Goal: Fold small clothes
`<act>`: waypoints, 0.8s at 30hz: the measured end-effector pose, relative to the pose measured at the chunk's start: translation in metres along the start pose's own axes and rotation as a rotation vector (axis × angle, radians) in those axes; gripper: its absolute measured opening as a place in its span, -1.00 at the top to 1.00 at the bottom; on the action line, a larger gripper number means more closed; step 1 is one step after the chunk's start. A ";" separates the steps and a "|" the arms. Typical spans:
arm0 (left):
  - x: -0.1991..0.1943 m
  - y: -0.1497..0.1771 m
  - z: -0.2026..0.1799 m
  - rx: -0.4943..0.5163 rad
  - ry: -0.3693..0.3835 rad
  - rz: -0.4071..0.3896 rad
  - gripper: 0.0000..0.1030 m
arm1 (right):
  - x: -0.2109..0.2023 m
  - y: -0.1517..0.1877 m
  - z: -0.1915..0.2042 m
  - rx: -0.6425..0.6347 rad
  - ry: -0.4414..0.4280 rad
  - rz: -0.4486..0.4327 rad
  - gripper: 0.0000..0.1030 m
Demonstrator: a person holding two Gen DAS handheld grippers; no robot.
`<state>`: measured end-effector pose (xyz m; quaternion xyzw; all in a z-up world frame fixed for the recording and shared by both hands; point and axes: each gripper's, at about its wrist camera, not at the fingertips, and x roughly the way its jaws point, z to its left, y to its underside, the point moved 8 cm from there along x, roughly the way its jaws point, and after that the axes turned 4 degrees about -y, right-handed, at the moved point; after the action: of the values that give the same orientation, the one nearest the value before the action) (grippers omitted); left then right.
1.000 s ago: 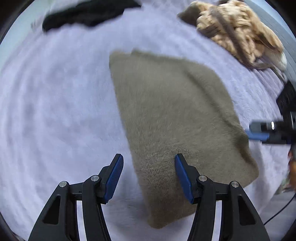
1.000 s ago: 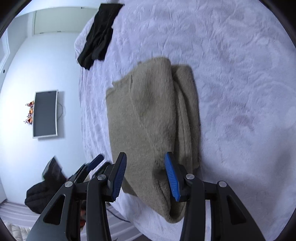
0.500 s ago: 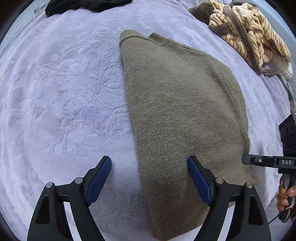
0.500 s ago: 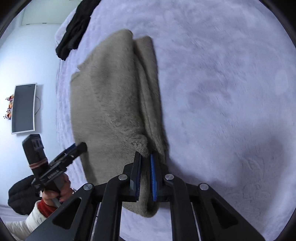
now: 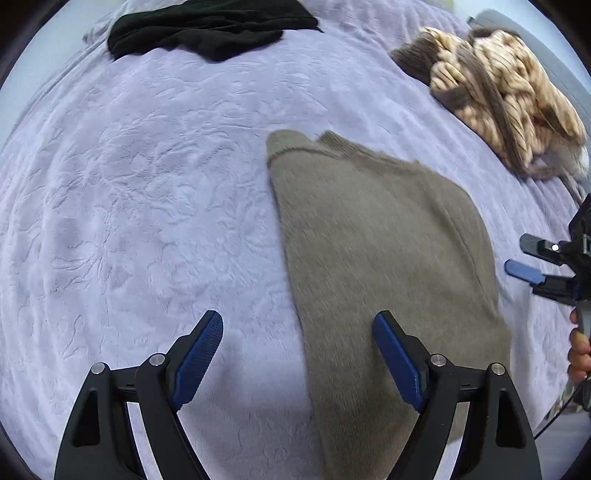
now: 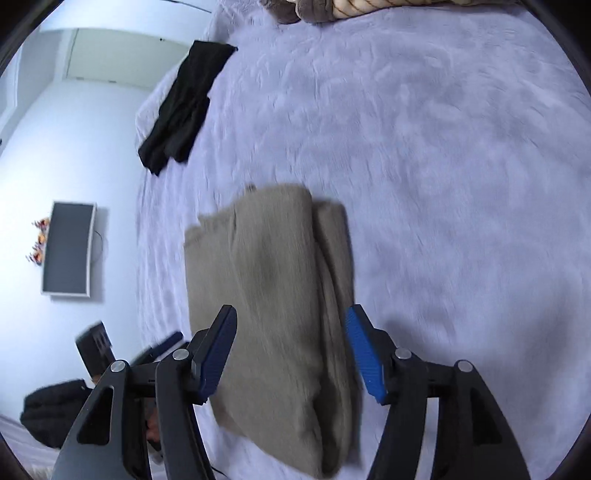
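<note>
An olive-grey knit sweater [image 5: 388, 258], folded lengthwise, lies flat on the lavender bed cover [image 5: 147, 221]. My left gripper [image 5: 299, 332] hovers open over the sweater's near left edge, one pad above the cover and one above the knit, gripping nothing. In the right wrist view the same sweater [image 6: 273, 288] shows its doubled fold along the right side. My right gripper [image 6: 291, 343] is above its near end with its jaws opening; the knit lies below them and the pads do not press it. This right gripper [image 5: 528, 258] shows at the left view's right border.
A black garment [image 5: 207, 29] lies at the far edge of the bed. A beige-and-brown striped garment [image 5: 498, 92] is heaped at the far right. A hand [image 5: 578, 347] shows at the right border. Beyond the bed's edge are a wall screen [image 6: 68, 247] and a dark bundle [image 6: 51, 410].
The right gripper, shut on the sweater's near edge half a second ago, has let go and drawn back. The left gripper's jaws widened early on, and it has shifted left of the sweater.
</note>
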<state>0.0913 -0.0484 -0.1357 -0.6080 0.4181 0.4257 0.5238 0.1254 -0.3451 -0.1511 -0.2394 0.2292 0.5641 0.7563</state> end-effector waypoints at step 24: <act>-0.008 0.061 -0.019 0.107 0.135 0.144 -0.82 | -0.028 0.074 -0.031 0.040 0.058 0.156 -0.37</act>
<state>0.0322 -0.0730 -0.1437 -0.5749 0.5172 0.3976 0.4940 0.0444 -0.3667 -0.1654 -0.2217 0.2801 0.6094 0.7078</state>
